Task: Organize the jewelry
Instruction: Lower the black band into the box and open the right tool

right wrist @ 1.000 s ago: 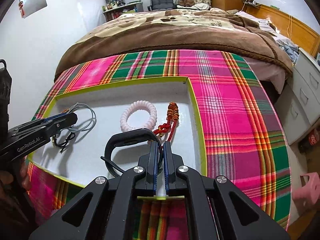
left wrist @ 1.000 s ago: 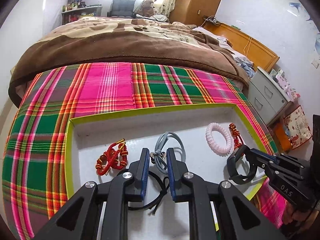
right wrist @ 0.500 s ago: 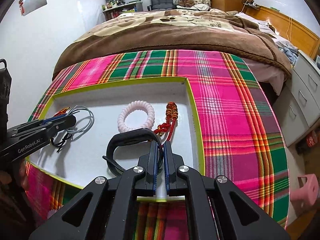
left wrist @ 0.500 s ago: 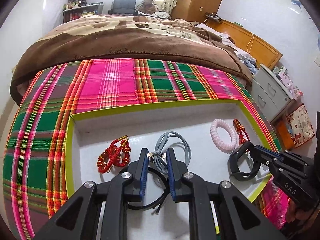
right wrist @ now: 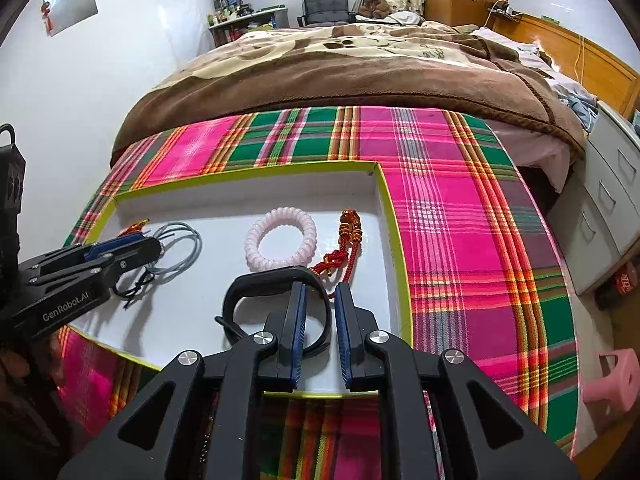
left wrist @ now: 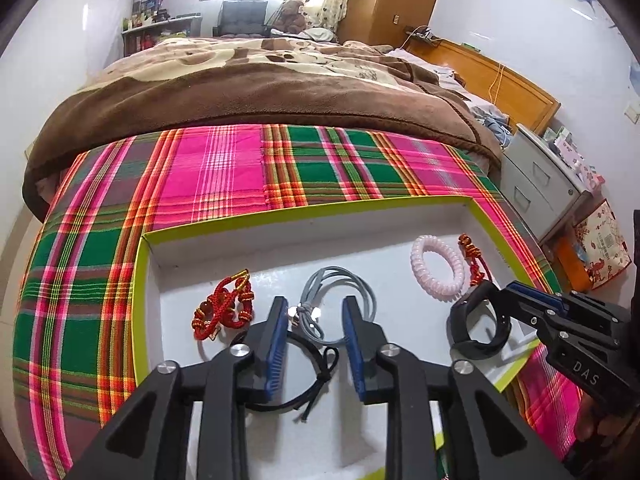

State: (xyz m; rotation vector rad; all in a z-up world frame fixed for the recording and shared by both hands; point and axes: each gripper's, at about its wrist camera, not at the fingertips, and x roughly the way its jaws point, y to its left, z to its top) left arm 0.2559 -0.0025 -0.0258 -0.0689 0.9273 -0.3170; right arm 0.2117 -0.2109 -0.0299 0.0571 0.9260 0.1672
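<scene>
Jewelry: five pieces lying in the white tray [left wrist: 472,216], the one with the lime-green rim, on the plaid cloth [left wrist: 224,168].
Step in hand: letting go, I reckon; both pieces look set down on the tray floor.
Left gripper [left wrist: 316,324]: my jaws are opening, with the black cord bracelet [left wrist: 316,376] lying loose between them and no pad pressing it.
Right gripper [right wrist: 320,316]: jaws opening too; the black band [right wrist: 256,284] sits in the gap by the tray's near edge, seemingly free.
Next move: lift straight up and clear, so nothing snags and drags.
Shapes and textures: black band is smooth, stiff, C-shaped; pink coil ring [right wrist: 280,238] is springy, glossy plastic in mid-tray; grey cord loop [left wrist: 340,292] is thin and limp; red knotted bracelet [left wrist: 224,308] near the tray's left wall; red beaded cord [right wrist: 344,248] by its right wall.
</scene>
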